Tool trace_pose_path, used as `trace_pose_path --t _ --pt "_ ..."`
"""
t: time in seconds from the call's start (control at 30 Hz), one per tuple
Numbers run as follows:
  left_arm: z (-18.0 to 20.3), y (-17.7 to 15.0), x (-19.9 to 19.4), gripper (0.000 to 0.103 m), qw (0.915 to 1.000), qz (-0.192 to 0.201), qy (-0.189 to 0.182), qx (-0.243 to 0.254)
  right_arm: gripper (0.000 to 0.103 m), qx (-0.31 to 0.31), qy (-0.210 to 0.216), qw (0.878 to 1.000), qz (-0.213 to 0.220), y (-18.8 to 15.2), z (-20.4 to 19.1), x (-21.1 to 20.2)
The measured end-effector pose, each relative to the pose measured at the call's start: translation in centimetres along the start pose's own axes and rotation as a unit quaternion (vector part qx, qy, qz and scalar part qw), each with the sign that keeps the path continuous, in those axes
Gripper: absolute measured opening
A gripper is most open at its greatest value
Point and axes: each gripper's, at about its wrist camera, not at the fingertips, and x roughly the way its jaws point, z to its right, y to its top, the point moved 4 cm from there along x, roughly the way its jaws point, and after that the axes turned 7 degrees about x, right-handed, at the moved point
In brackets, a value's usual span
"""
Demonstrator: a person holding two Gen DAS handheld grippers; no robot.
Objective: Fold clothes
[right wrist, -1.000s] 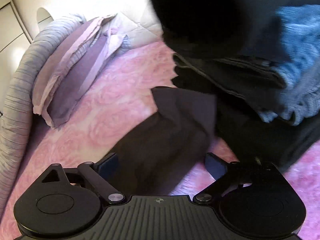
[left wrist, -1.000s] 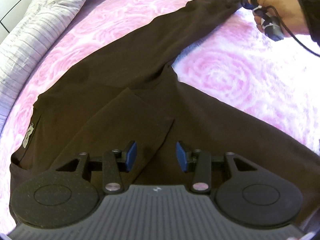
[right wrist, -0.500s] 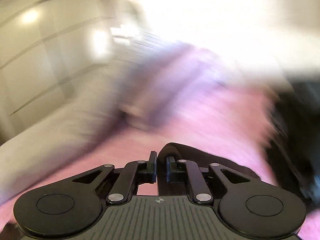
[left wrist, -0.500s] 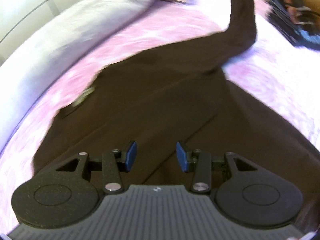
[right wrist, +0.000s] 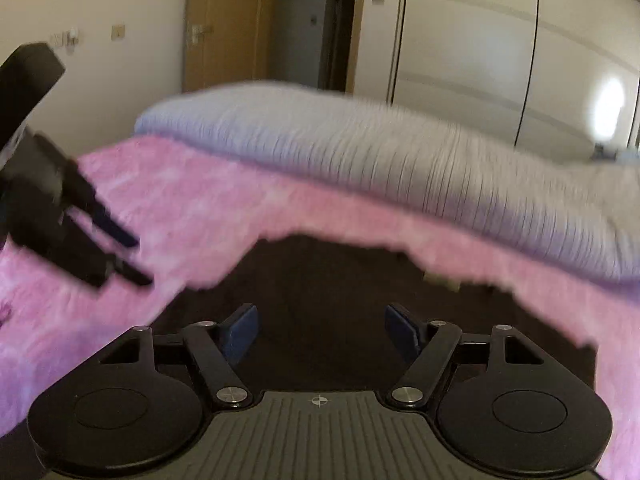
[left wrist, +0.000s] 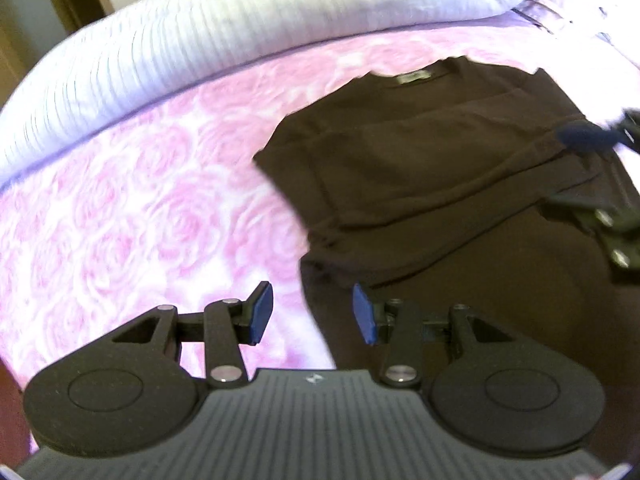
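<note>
We have the dark brown top point(left wrist: 420, 168) lying flat on the pink rose-patterned bedspread point(left wrist: 140, 208), neck label toward the pale striped duvet point(left wrist: 240, 28), because a smooth bed surface lets each fold settle without bunching. Both sleeves appear laid across the chest, which narrows the garment into a strip ready, we judge, for folding lengthwise. Our left tool point(left wrist: 313, 314) hovers near the garment's lower left edge with its jaws partly apart and nothing between the blue pads, one pad over bedspread and one over cloth. Our right tool point(right wrist: 320, 330) hangs over the dark cloth from the opposite side; its jaws have just been opening and now stand wide with no fabric pinched between them, which we read as a sleeve let go where it belongs.
</note>
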Motion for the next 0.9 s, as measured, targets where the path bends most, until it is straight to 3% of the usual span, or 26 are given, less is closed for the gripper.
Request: trace_pose_path --t 0.13,0.23,0.33,0.5,0.57,0.6,0.63,0.67,0.7,0.73,0.77,0.8,0.9 --pt "0.0 1.2 2.3 0.039 0.9996 0.016 -0.019 0.017 0.073 0.011 -0.04 0.997 -0.069 -2.5 4.0 0.7" --pt "2.4 3.1 4.2 0.039 0.9905 0.042 -0.031 0.128 0.073 0.027 -0.091 0.99 -0.103 -3.9 8.6 0.6" --pt "5.6 4.6 6.3 0.039 0.9657 0.054 -0.034 0.252 0.073 0.039 -0.148 0.98 -0.129 -5.0 14.3 0.5" --pt "9.7 4.6 10.4 0.033 0.902 0.034 -0.012 0.43 0.073 0.051 -0.216 0.965 -0.138 -5.5 22.3 0.4" --pt "10.6 4.4 10.8 0.019 0.8828 0.037 -0.013 0.468 0.073 0.049 -0.221 0.965 -0.136 -5.5 24.6 0.9" --pt "10.8 4.4 10.6 0.006 0.8787 0.038 -0.01 0.476 0.073 0.042 -0.215 0.966 -0.138 -5.5 25.3 1.3" --pt "11.0 4.4 10.5 0.003 0.8745 0.039 -0.008 0.483 0.073 0.027 -0.206 0.968 -0.143 -5.7 25.7 1.8" --pt "11.1 4.4 10.2 0.002 0.873 0.041 -0.006 0.486 0.072 0.008 -0.196 0.969 -0.148 -5.8 25.9 2.3" --pt "10.9 4.5 9.5 0.002 0.878 0.044 -0.003 0.477 0.072 -0.011 -0.186 0.97 -0.153 -6.0 26.2 2.8" --pt "10.8 4.6 8.7 0.002 0.8818 0.047 -0.001 0.469 0.061 -0.035 -0.182 0.97 -0.158 -6.2 26.2 3.2" --pt "10.7 4.4 7.9 0.002 0.8835 0.045 -0.005 0.466 0.024 -0.062 -0.184 0.968 -0.157 -6.4 26.1 3.2" --pt "10.8 4.1 7.3 0.002 0.8859 0.033 -0.017 0.462 0.011 -0.082 -0.184 0.967 -0.154 -6.7 26.0 2.9" --pt "10.8 3.8 5.5 0.004 0.8913 -0.001 -0.056 0.45 0.007 -0.124 -0.176 0.965 -0.151 -7.8 25.4 1.6"
